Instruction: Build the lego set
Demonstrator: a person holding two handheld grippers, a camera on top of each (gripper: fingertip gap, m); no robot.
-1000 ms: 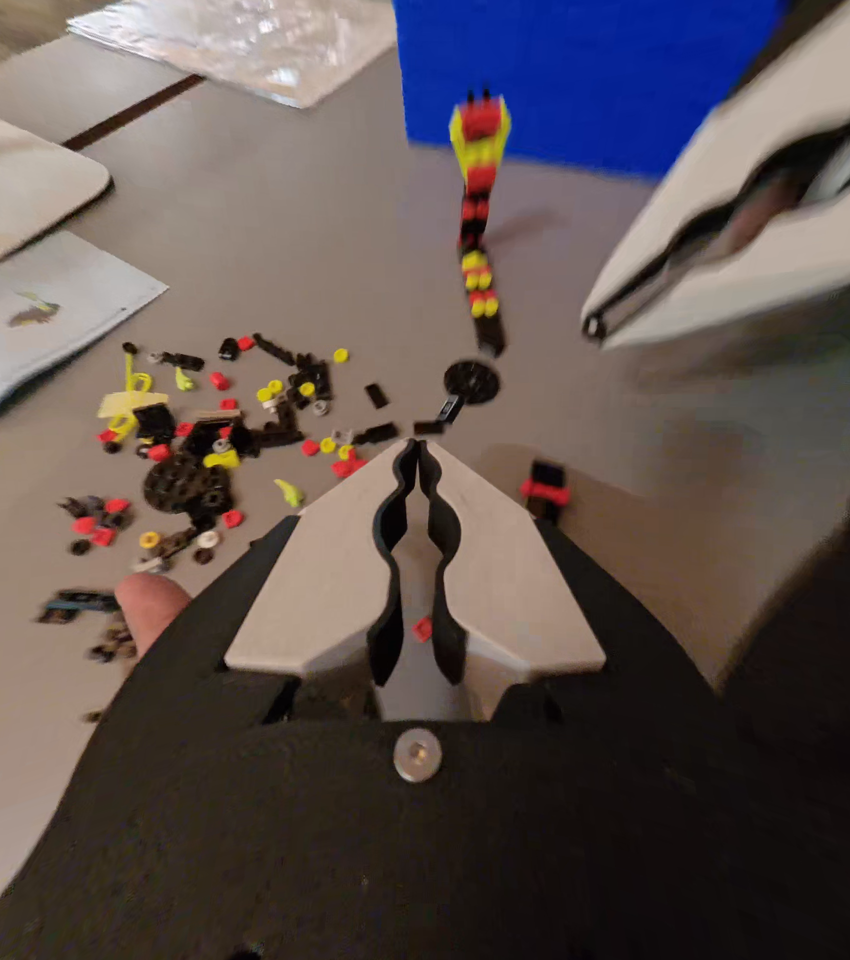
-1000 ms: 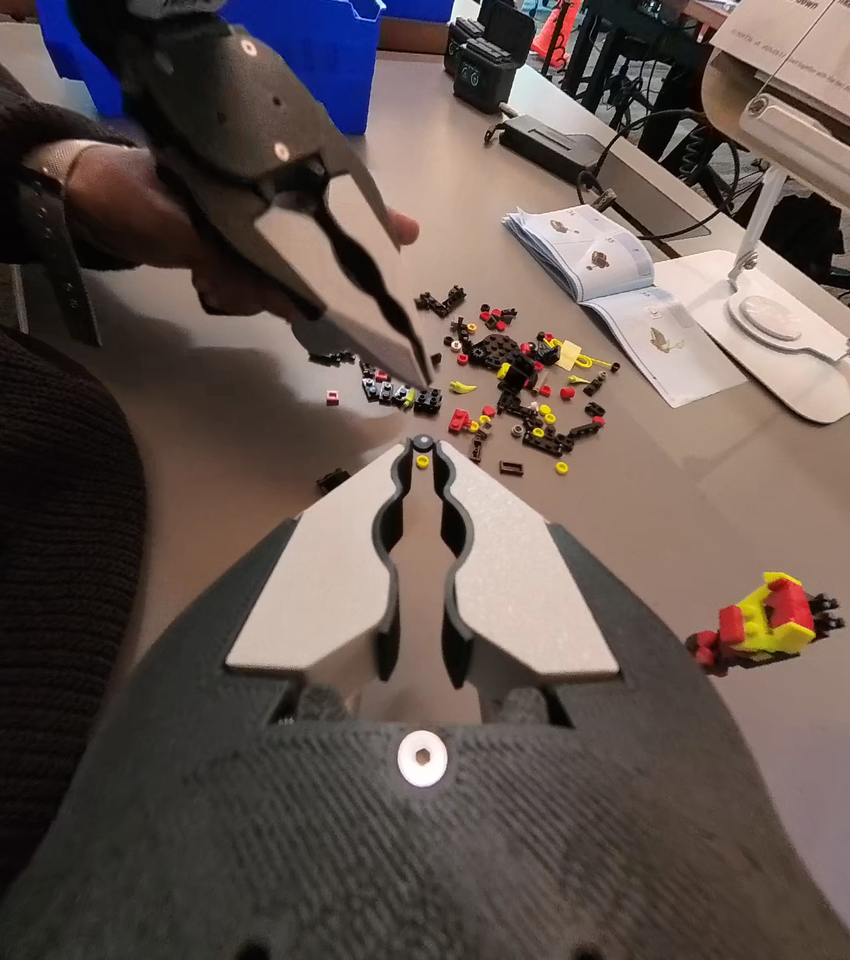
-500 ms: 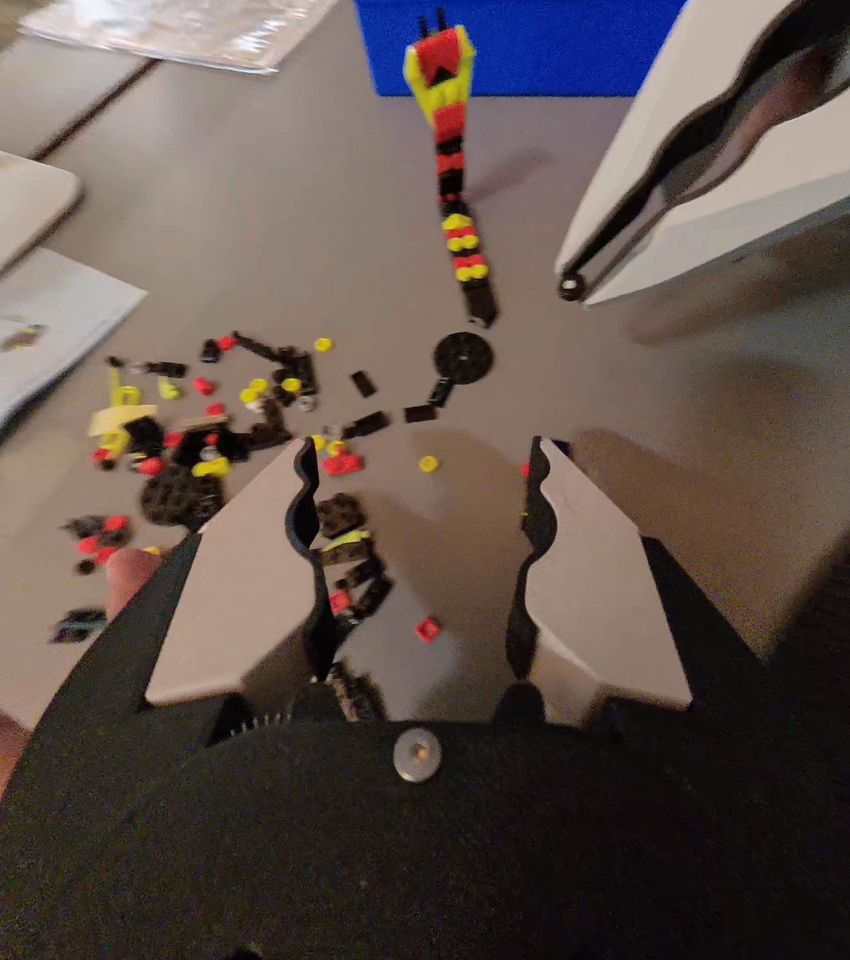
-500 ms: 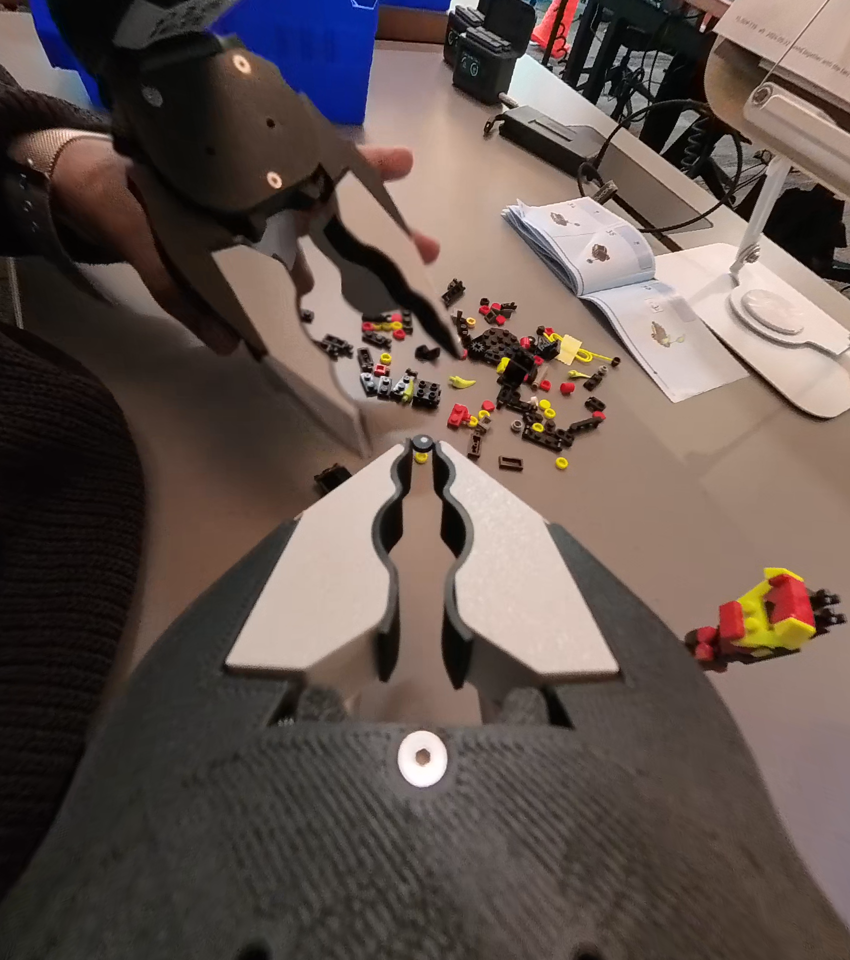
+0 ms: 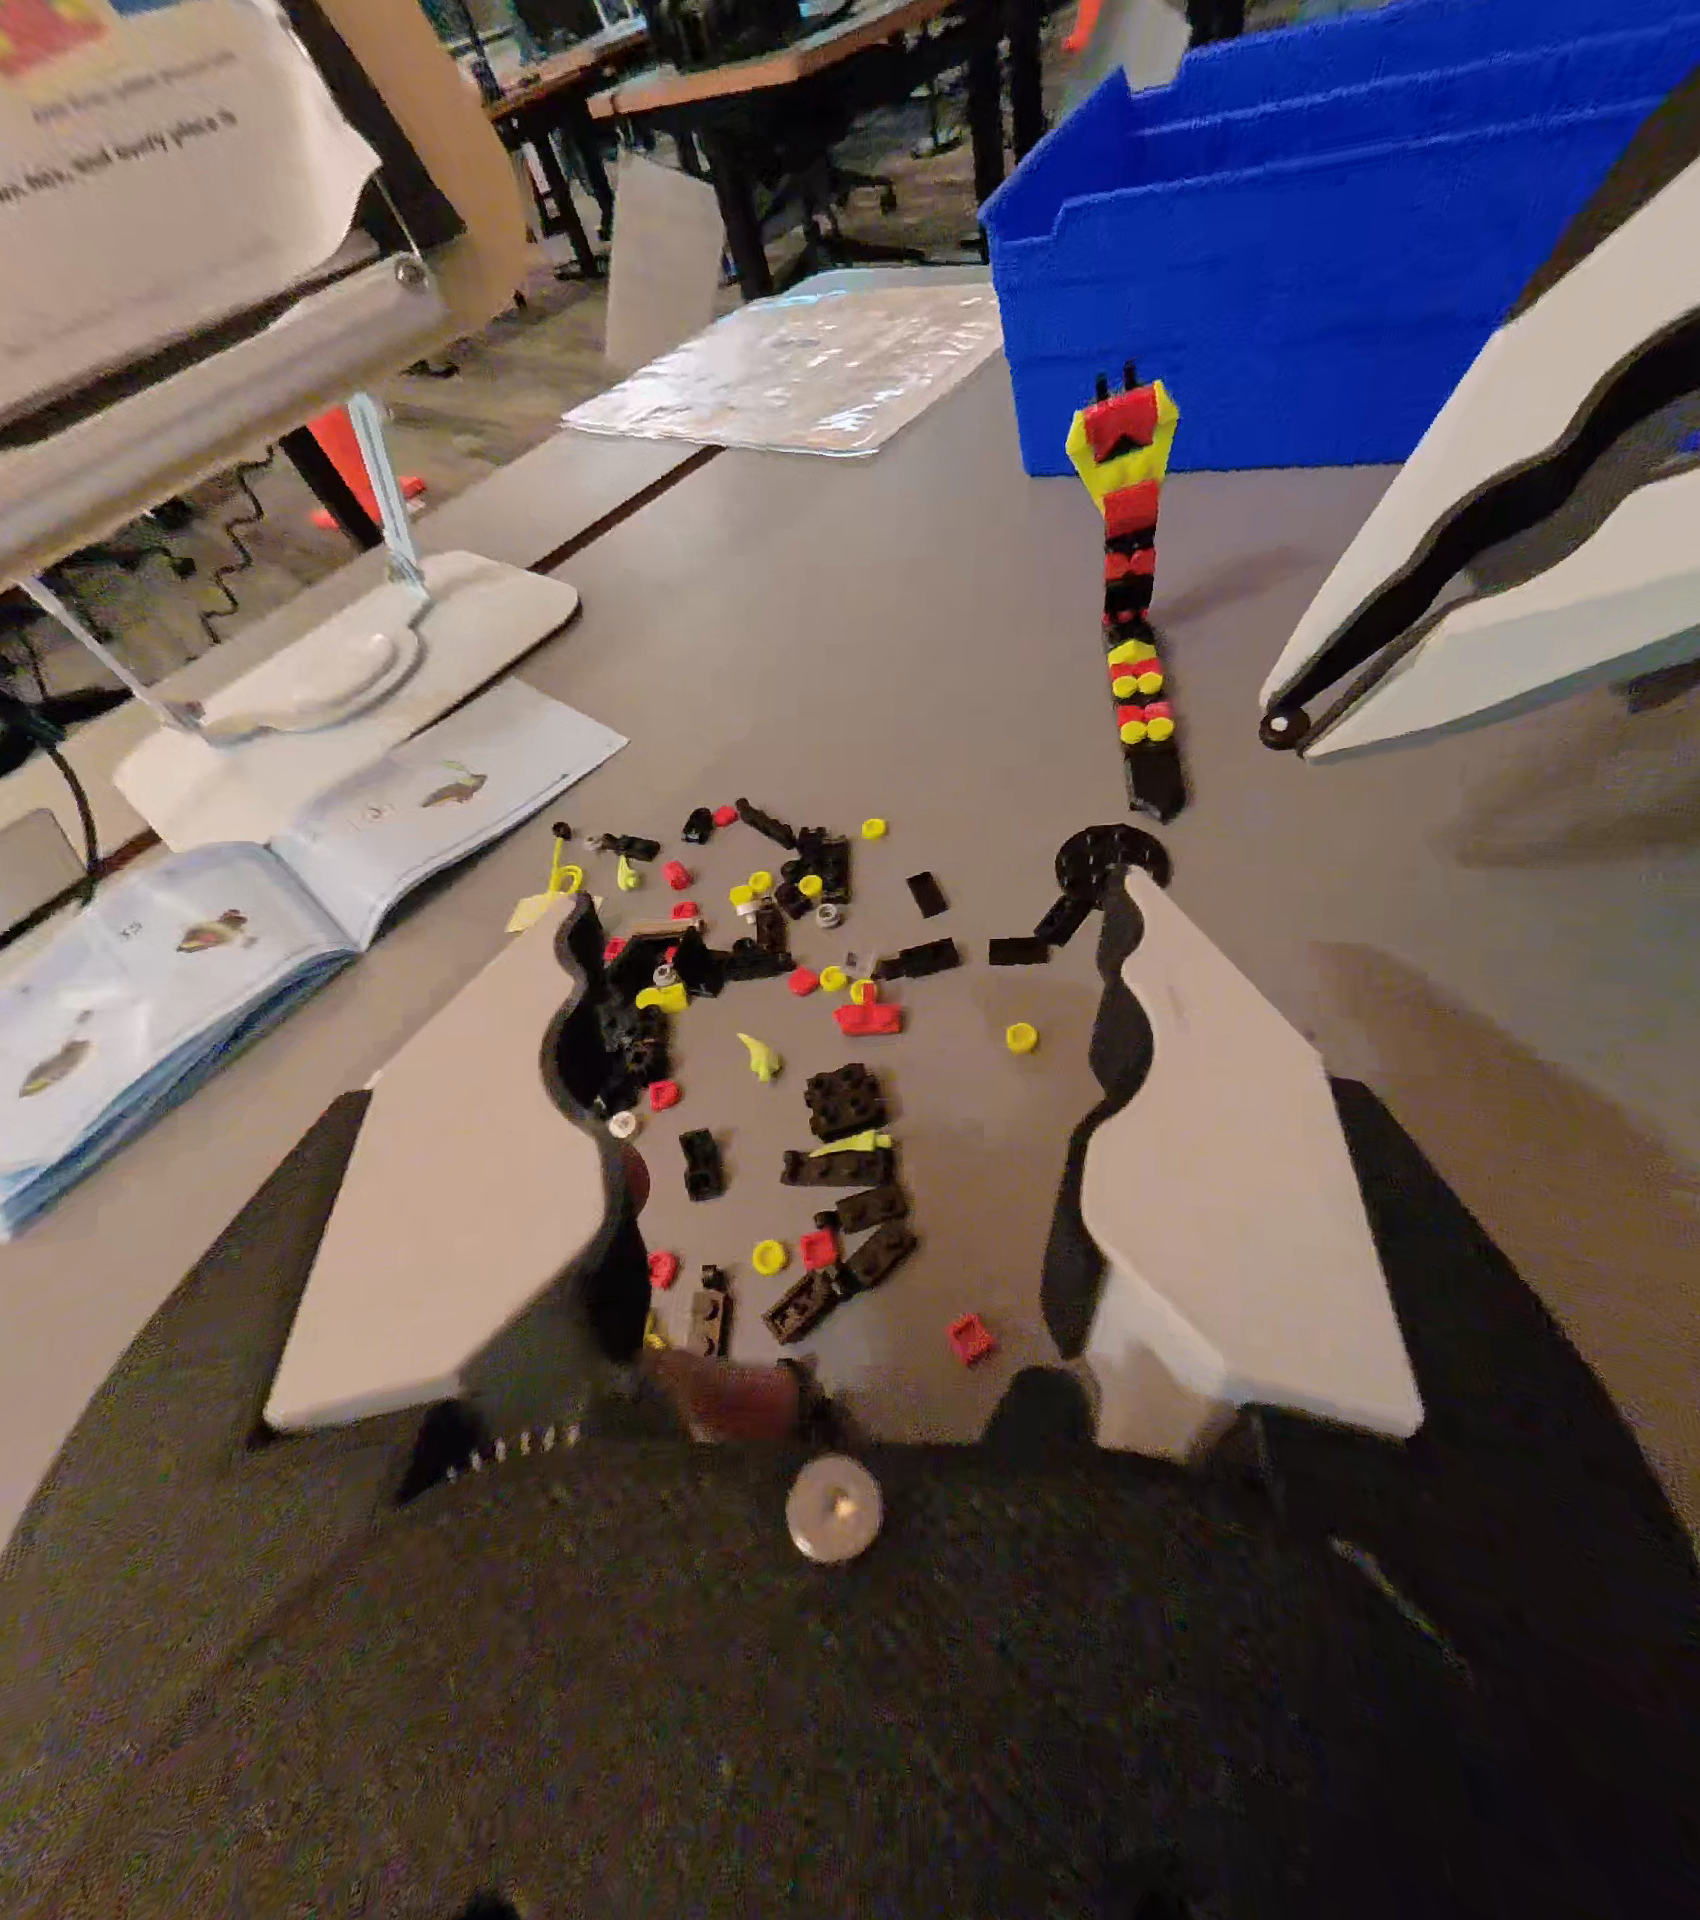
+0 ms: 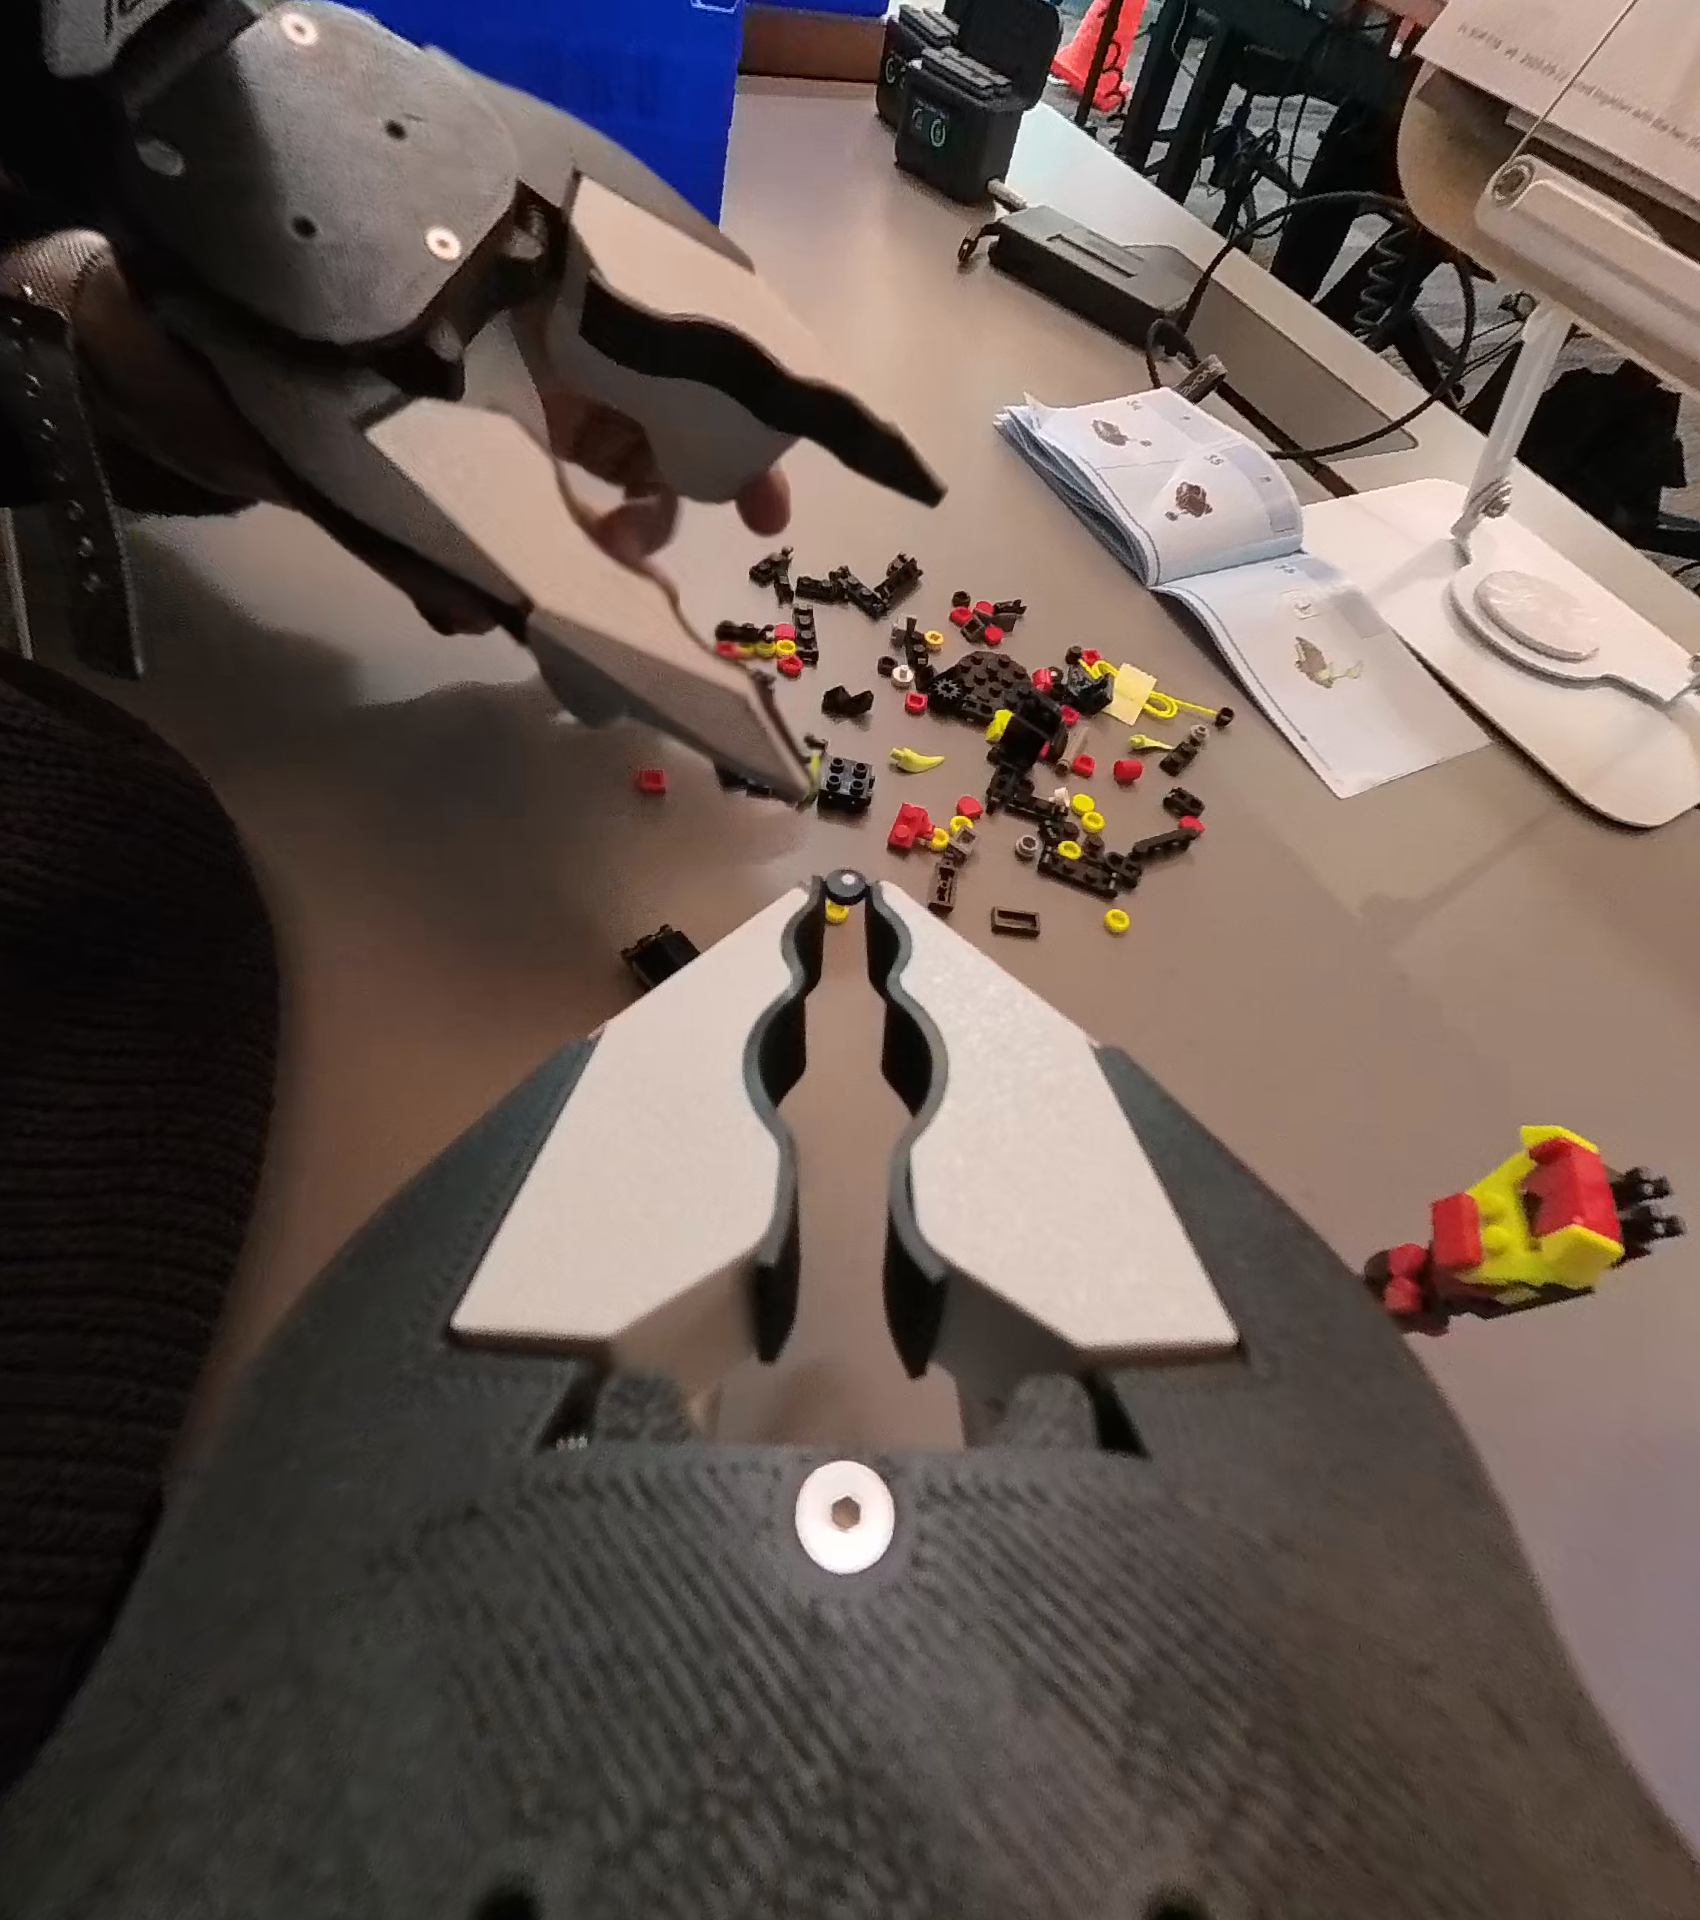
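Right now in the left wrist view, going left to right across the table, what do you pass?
Open instruction booklet → scattered loose bricks → long red, yellow and black built model → tip of the right gripper, pinching a small black round piece.

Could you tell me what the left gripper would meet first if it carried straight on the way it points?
Probably the loose bricks scattered on the table between its open fingers; depth is uncertain.

Loose bricks [image 5: 804, 1060] are black, red and yellow on a grey-brown tabletop [image 5: 825, 644]; the built model [image 5: 1132, 582] is banded red, yellow, black; the bin [image 5: 1293, 281] is blue.
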